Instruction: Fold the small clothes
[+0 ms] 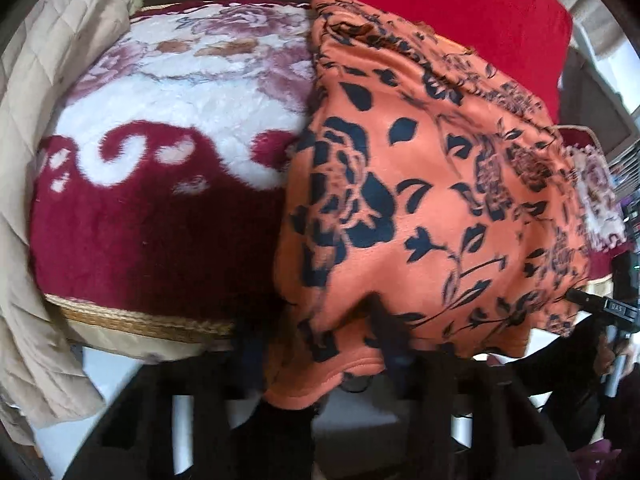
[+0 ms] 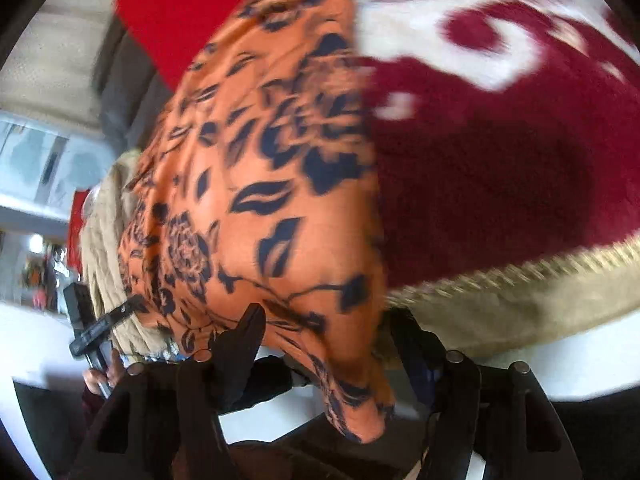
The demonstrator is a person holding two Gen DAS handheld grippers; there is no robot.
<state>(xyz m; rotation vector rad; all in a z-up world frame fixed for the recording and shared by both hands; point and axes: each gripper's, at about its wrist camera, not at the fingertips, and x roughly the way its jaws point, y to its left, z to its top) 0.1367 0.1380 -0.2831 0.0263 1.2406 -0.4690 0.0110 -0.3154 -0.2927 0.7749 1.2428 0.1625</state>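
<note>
Item, left to right across my left wrist view: a beige quilted cover (image 1: 36,160) at the edge; a plush maroon-and-white blanket (image 1: 160,168) as work surface; on it the orange floral garment (image 1: 420,200), the task's piece, lying with its long axis running away from me toward a red cushion (image 1: 460,12), its near hem draped over the blanket's front edge. My left gripper (image 1: 316,364) sits at that hem, jaws narrowly parted with cloth lying between them; blur keeps me from saying whether the pads press. My right gripper (image 2: 324,332) stands about half open astride the same hem, fabric hanging loose between its jaws. Both hands are equally near the hem, so I judge the coming fold would run away from me, along the long axis. Writing: a small label on the other gripper's body (image 1: 616,308), apparently "DAS", not surely legible.
</note>
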